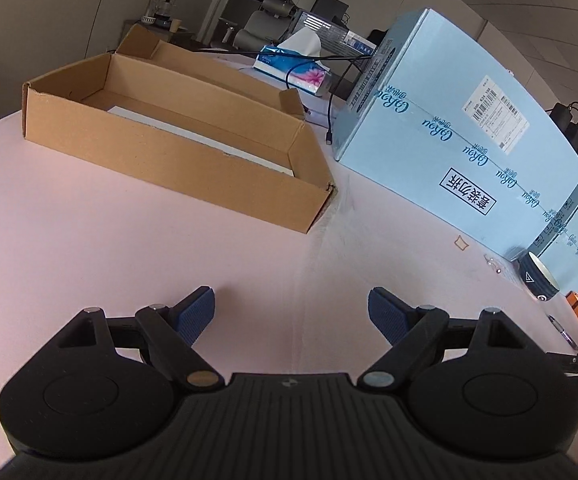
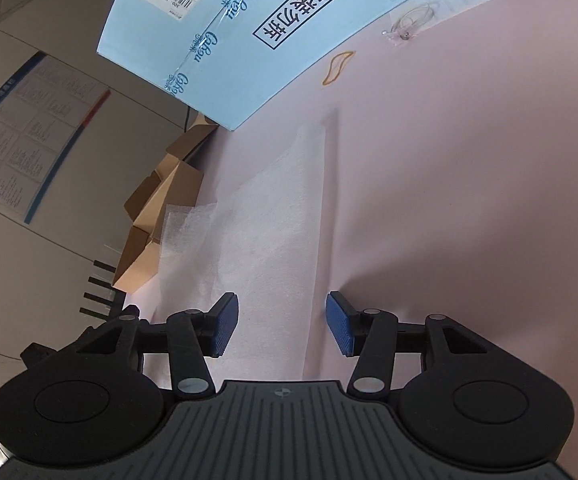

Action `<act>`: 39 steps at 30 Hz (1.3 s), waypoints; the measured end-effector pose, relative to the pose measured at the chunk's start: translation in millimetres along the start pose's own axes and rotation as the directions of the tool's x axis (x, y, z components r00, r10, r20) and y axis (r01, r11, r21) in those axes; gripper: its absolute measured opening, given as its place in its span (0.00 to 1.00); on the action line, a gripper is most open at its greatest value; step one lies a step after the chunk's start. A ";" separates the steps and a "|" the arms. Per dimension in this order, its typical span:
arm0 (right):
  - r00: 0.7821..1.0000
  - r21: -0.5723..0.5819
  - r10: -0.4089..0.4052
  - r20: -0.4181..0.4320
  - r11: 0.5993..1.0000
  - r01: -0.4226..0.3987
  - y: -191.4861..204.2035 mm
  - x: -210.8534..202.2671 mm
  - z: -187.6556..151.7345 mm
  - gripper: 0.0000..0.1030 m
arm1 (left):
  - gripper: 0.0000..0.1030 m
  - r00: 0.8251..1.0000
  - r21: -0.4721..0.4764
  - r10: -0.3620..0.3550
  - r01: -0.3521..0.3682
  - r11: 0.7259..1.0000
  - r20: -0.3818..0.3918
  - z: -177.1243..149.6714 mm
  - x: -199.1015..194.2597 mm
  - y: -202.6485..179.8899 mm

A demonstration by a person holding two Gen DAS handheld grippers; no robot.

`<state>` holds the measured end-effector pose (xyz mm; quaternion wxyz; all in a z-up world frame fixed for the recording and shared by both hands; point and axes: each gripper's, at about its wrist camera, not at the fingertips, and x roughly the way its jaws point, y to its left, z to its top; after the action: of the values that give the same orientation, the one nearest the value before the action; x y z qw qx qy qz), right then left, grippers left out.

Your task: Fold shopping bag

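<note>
Pale pink tabletop (image 1: 89, 240) filled both views, with an open cardboard tray (image 1: 161, 152) and a light-blue printed carton (image 1: 449, 128) standing near each other at its far side, a dark bowl (image 1: 539, 280) just beside the carton, and a rubber band (image 2: 337, 67) lying loose on the pink. The left gripper (image 1: 291, 312) hovered over bare table with its blue pads spread wide and nothing between them. The right gripper (image 2: 281, 324) had its jaws parted above the white, thin shopping bag (image 2: 277, 208), which lay flat on the table in a long strip running from the pads toward the carton, its pads not pressing on the fabric.
</note>
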<state>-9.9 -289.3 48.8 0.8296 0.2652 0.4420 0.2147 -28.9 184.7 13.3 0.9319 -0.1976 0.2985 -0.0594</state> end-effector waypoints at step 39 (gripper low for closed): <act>0.950 0.008 -0.218 0.225 0.975 0.222 -95.2 -130.4 -0.4 0.16 | 0.04 0.973 0.357 -0.203 0.230 0.906 -0.112 -83.2 -33.9 -168.3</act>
<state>-66.1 -439.3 69.4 0.8951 0.2297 0.3706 0.0934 -103.5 10.8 37.3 0.9286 -0.0494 0.2917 -0.2240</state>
